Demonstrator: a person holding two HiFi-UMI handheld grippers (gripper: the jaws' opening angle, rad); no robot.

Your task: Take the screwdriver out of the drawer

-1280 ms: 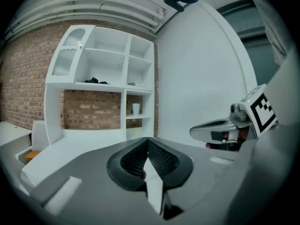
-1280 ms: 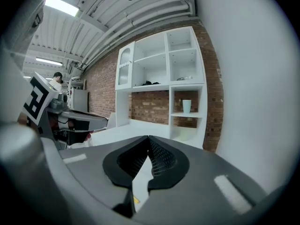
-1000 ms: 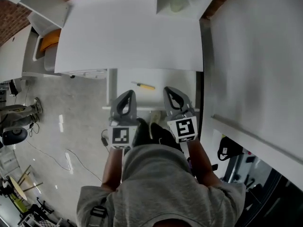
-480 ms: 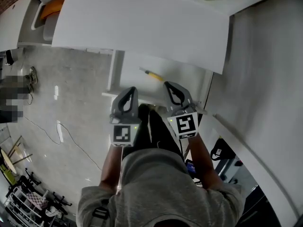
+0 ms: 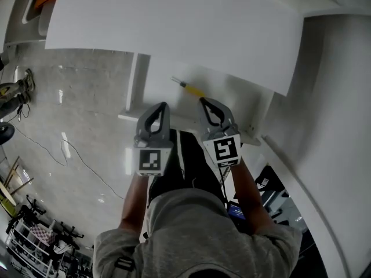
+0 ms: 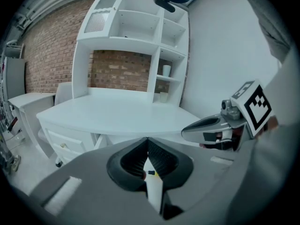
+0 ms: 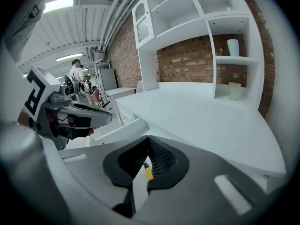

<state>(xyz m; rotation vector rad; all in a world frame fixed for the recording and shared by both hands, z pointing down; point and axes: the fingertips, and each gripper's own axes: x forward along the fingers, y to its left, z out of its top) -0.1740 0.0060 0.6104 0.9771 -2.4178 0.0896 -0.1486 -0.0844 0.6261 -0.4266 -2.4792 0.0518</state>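
Note:
A screwdriver [image 5: 192,88] with a yellow handle lies in the open white drawer [image 5: 162,91] under the desk top. Both grippers hover side by side over the drawer's front edge, pointing forward and down at it. My left gripper [image 5: 164,104] is shut and holds nothing, its tips left of the screwdriver. My right gripper [image 5: 202,100] is also shut and empty, just short of the handle. In the left gripper view the screwdriver [image 6: 151,173] shows through the gap below the closed tips [image 6: 147,138]. The right gripper view shows the yellow handle [image 7: 147,171] the same way.
The white desk top [image 5: 174,28] overhangs the back of the drawer. A white shelf unit [image 6: 136,36] stands on the desk against a brick wall. A cable lies on the grey floor [image 5: 75,155] at left; a white panel [image 5: 336,126] stands at right.
Both grippers have sunk together toward the drawer and tipped further down. The screwdriver now lies closer to their tips. Both stay shut.

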